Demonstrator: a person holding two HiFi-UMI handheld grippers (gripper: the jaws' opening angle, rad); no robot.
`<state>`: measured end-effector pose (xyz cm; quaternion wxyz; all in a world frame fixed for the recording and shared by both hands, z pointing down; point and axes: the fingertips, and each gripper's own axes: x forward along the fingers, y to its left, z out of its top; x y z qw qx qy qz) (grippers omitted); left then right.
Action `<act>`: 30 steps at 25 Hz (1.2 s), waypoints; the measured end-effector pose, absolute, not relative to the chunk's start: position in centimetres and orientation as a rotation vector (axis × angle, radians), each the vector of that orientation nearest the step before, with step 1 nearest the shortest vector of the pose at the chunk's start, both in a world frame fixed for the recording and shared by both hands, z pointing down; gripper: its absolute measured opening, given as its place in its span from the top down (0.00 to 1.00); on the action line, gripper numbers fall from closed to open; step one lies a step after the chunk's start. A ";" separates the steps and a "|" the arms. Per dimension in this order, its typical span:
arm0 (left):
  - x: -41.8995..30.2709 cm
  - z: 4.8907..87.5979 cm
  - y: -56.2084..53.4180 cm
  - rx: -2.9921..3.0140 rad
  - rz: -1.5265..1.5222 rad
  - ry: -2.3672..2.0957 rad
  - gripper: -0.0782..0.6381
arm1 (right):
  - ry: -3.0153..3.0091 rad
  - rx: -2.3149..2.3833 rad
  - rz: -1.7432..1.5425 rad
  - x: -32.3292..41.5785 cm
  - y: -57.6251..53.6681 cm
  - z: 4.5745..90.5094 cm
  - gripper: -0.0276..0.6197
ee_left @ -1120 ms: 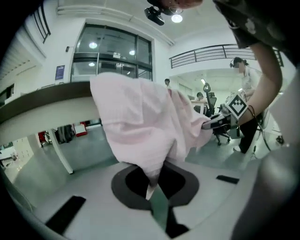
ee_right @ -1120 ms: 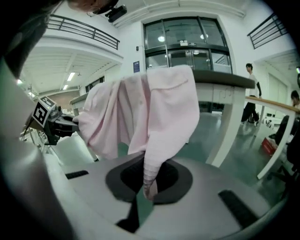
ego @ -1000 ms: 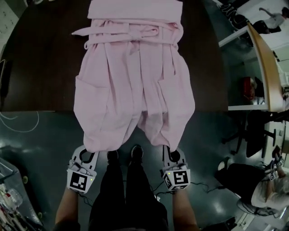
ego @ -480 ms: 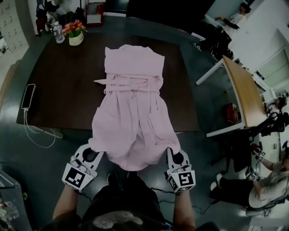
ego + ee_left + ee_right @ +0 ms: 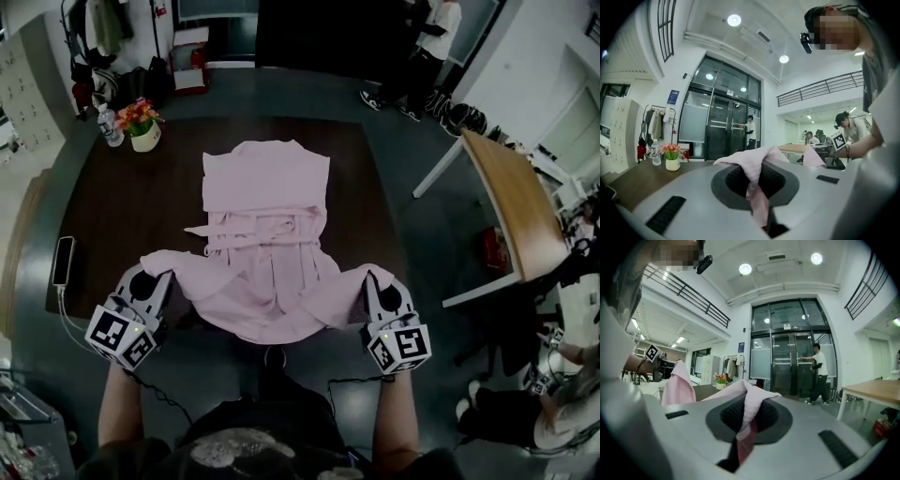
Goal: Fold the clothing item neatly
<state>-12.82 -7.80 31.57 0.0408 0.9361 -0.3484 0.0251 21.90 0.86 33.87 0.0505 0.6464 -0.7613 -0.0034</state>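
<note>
Left gripper (image 5: 757, 187) and right gripper (image 5: 743, 427) each clamp a hem corner of the pink robe (image 5: 267, 225), a pinch only their own views show. The head view shows the robe's collar end flat on the dark table (image 5: 117, 206), with a flower pot (image 5: 142, 131) beyond.

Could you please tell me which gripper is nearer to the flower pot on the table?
Left. The left gripper is on the side of the table with the flower pot; the right gripper is across the pink robe.

Pink robe (image 5: 266, 234), belt tied at waist, upper half flat on dark table (image 5: 112, 216); hem corners lifted, spread.
</note>
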 end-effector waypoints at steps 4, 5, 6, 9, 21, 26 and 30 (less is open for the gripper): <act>-10.1 30.2 -14.4 2.883 0.086 -1.117 0.86 | -2.344 1.918 -0.015 25.5 -6.8 32.3 0.95; -9.3 29.8 -15.9 2.892 0.095 -1.120 0.86 | -2.355 1.882 -0.014 25.6 -8.7 32.0 0.95; -8.4 29.5 -17.6 2.899 0.102 -1.123 0.86 | -2.367 1.841 -0.022 25.6 -10.7 31.6 0.95; -6.1 29.1 -23.4 2.892 0.117 -1.132 0.86 | -2.382 1.732 -0.053 24.8 -17.4 30.9 0.95; -9.9 31.4 -51.1 2.731 0.214 -1.378 0.86 | -2.257 1.948 0.080 32.8 -41.5 29.2 0.95; -11.5 36.8 -58.3 2.617 0.270 -1.439 0.86 | -2.120 2.076 0.250 39.5 -48.2 34.1 0.95; -12.0 43.6 -61.9 2.475 0.334 -1.457 0.86 | -2.037 2.155 0.425 42.4 -51.7 40.3 0.95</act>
